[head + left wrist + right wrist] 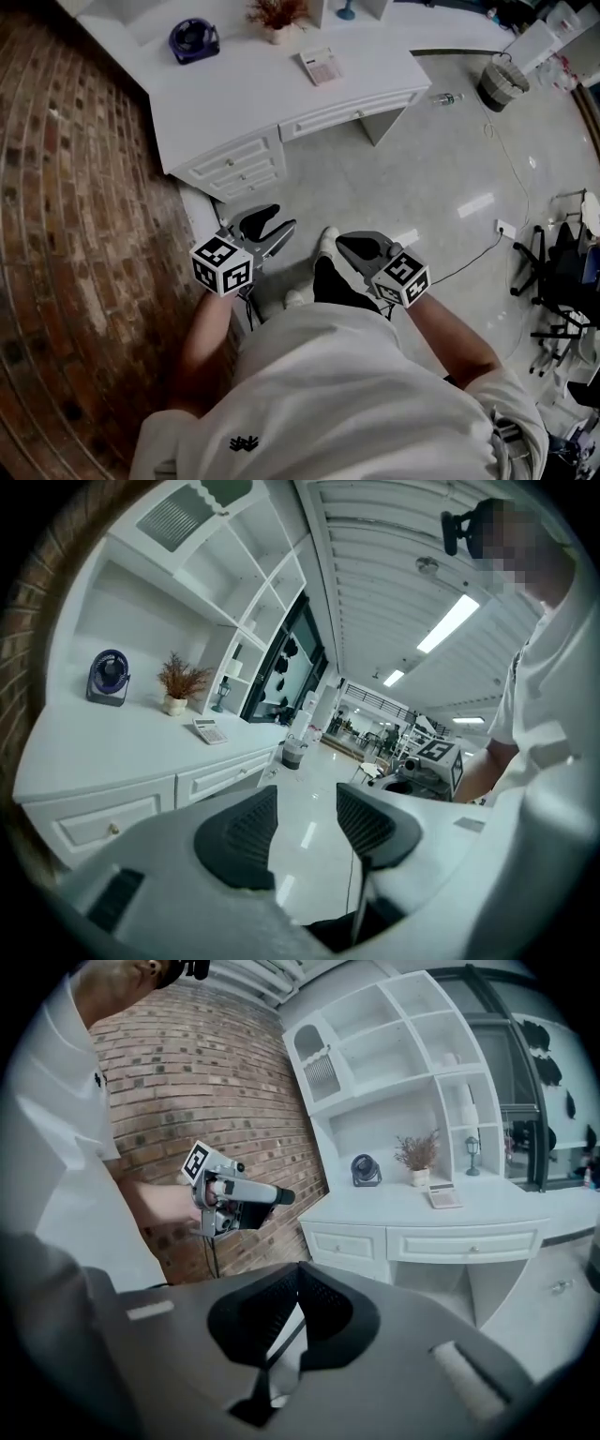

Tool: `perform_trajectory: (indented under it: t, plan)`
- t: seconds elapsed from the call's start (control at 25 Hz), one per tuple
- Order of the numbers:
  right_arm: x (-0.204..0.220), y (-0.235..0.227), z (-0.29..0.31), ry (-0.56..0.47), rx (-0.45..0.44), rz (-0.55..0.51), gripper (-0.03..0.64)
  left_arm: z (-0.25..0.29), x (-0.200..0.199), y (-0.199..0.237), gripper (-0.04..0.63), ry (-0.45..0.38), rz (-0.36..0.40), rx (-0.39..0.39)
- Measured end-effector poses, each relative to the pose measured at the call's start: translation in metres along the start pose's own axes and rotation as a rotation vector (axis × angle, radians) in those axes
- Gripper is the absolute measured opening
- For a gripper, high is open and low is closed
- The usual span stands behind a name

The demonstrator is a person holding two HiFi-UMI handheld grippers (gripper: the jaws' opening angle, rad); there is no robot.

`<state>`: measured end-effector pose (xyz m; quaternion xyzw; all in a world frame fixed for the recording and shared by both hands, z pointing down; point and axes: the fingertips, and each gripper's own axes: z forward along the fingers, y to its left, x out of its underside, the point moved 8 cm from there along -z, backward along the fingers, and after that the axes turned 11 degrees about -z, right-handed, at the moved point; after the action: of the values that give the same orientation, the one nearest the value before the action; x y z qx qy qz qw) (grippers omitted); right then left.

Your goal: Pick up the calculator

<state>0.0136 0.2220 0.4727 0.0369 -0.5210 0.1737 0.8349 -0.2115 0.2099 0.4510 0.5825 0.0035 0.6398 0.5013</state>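
The calculator [322, 66] is a small pale slab lying flat on the white desk [234, 98], near the desk's far right part; it also shows in the left gripper view as the calculator [209, 730] and in the right gripper view as the calculator [443, 1196]. Both grippers are held low in front of the person, well short of the desk. My left gripper [271, 226] stands open with nothing between its pads [246, 832]. My right gripper [360, 249] is shut, its tips meeting on nothing [298, 1290].
A blue fan [194, 40] and a potted dried plant [277, 17] stand on the desk behind the calculator. Drawers [239, 169] front the desk. A brick wall [66, 216] runs along the left. A basket [503, 82] and a bottle [448, 98] sit on the glossy floor.
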Motion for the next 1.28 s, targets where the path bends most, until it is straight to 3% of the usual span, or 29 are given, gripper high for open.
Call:
perform_trajectory:
  t: [0.24,0.52,0.8,1.28]
  plan:
    - [-0.019,-0.087,0.016,0.025,-0.033,0.01,0.012,0.077,-0.07,0.039,0.195,0.082,0.084,-0.058]
    - [-0.016,-0.167,0.024,0.12,-0.071,-0.003,0.012,0.16,-0.133,0.086,0.201,0.116,0.132,-0.094]
    - [-0.014,-0.216,0.041,0.193,-0.027,0.073,0.012,0.207,-0.183,0.145,0.201,0.175,0.151,-0.107]
    - [-0.05,-0.303,0.108,0.265,0.1,0.196,0.012,0.311,-0.286,0.296,0.201,0.342,0.222,-0.074]
